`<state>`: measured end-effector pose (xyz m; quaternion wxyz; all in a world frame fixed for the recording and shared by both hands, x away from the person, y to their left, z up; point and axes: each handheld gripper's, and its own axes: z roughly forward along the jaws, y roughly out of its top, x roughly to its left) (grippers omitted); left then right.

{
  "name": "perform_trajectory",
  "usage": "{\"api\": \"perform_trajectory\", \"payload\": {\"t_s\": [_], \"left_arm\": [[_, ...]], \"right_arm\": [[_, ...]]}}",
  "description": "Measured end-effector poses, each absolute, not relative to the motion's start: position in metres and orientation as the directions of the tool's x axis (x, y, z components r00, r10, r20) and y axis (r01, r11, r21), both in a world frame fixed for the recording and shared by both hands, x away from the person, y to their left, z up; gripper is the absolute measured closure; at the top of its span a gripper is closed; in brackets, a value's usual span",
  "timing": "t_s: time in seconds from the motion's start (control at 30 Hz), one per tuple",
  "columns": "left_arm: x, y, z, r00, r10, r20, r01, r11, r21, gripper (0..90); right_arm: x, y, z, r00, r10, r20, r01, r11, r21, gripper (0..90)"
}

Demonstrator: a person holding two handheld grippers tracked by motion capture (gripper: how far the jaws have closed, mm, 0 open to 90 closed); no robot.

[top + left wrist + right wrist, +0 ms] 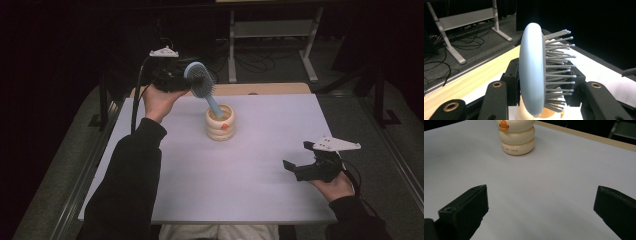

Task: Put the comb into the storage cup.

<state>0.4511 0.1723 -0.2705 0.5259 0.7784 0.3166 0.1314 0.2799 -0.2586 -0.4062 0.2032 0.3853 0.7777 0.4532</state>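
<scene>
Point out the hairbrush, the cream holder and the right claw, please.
hairbrush [531, 72], left gripper view, smooth back of its head.
cream holder [220, 131], high view, ribbed side wall.
right claw [299, 159], high view, gap between its open jaws.

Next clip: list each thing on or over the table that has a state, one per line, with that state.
Hairbrush: clamped by its head, tilted, handle end down inside the holder.
Holder: upright on the table, cream, ringed, orange mark on its side.
Left gripper: shut on the hairbrush, raised over the table's far side.
Right gripper: open, holding nothing, low near the table's right edge.
Table: white top.
</scene>
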Motion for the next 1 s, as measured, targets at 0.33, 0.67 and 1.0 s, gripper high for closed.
{"api": "perform_trajectory", "payload": {"t_s": [0.33, 0.67, 1.0], "left_arm": [[0.454, 0.174, -0.286, 0.754, 0.641, -0.144, 0.377, -0.243, 0.894, 55.6], [0.459, 0.172, -0.301, 0.75, 0.639, -0.173, 0.402, -0.232, 0.886, 55.6], [0.462, 0.17, -0.319, 0.728, 0.652, -0.212, 0.442, -0.21, 0.872, 55.4]], "right_arm": [[0.28, -0.258, -0.408, -0.625, 0.78, 0.036, 0.418, 0.295, 0.859, 0.0], [0.281, -0.257, -0.409, -0.627, 0.778, 0.035, 0.422, 0.301, 0.855, 0.0], [0.281, -0.257, -0.409, -0.63, 0.776, 0.039, 0.423, 0.3, 0.855, 0.0]]}}
